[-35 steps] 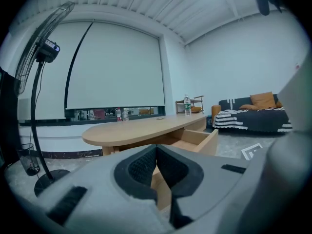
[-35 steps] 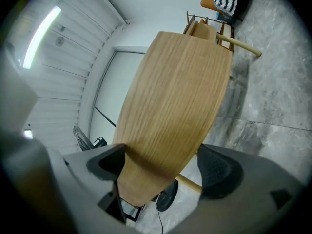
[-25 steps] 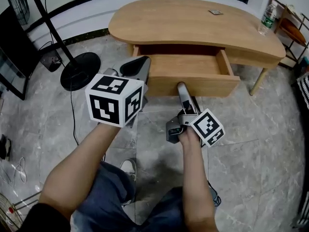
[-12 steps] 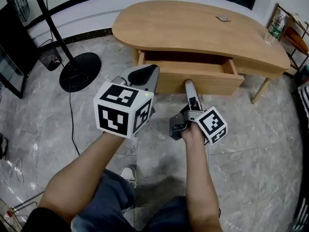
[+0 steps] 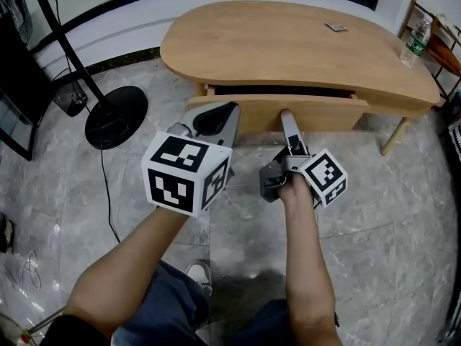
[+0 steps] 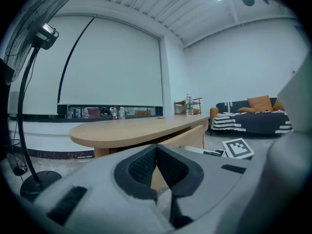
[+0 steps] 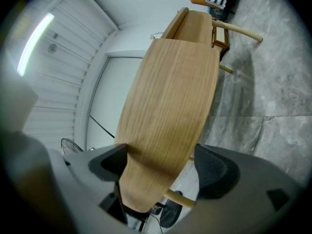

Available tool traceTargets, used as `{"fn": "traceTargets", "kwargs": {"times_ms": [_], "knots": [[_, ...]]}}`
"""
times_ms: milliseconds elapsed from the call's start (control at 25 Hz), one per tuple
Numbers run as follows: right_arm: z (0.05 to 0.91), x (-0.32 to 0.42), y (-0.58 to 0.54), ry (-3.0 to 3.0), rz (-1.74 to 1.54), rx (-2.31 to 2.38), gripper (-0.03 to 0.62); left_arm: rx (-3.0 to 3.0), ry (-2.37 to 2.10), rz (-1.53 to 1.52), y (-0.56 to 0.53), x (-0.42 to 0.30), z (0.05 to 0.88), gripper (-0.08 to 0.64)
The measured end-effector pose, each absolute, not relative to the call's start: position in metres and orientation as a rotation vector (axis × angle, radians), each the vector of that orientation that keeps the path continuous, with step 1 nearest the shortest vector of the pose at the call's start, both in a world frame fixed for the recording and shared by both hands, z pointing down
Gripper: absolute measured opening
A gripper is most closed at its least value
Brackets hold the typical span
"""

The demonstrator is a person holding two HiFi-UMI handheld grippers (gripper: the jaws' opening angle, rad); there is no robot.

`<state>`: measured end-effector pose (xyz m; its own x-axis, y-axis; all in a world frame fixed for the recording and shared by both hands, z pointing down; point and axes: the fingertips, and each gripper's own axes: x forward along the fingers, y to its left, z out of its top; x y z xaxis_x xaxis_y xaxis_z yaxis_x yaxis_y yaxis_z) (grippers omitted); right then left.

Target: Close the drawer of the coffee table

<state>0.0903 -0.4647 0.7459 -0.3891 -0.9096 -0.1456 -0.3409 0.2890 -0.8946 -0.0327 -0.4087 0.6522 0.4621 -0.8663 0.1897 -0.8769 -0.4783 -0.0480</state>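
Observation:
The wooden coffee table (image 5: 288,42) stands ahead of me, and its drawer (image 5: 324,114) shows only a thin dark gap under the top. My right gripper (image 5: 287,115) has its tip against the middle of the drawer front. In the right gripper view, the jaws of that gripper (image 7: 158,167) stand wide apart and are closing slightly, with the drawer's wood (image 7: 165,106) right ahead of them and nothing gripped. My left gripper (image 5: 216,117) hovers just left of it, close to the drawer's left end, and its pads (image 6: 139,165) meet, shut on nothing.
A floor fan's round base (image 5: 115,116) and pole stand at the left. A water bottle (image 5: 415,42) stands on a shelf at the far right, and a small flat object (image 5: 336,27) lies on the table top. A table leg (image 5: 392,137) slants down at the right. A sofa (image 6: 253,116) is beyond.
The drawer has slid from wide open to almost fully in. My right gripper has moved forward with the drawer front, and my left gripper has advanced a little beside it.

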Motion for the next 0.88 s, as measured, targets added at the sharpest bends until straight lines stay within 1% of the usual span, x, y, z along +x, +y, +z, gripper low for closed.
{"fn": "traceTargets", "kwargs": {"times_ms": [880], "knots": [[0.748,0.082,-0.53,1.856,-1.047,-1.132,0.422,2.695,-1.445,0.253,-0.45,-0.024,0.676,0.002]]}}
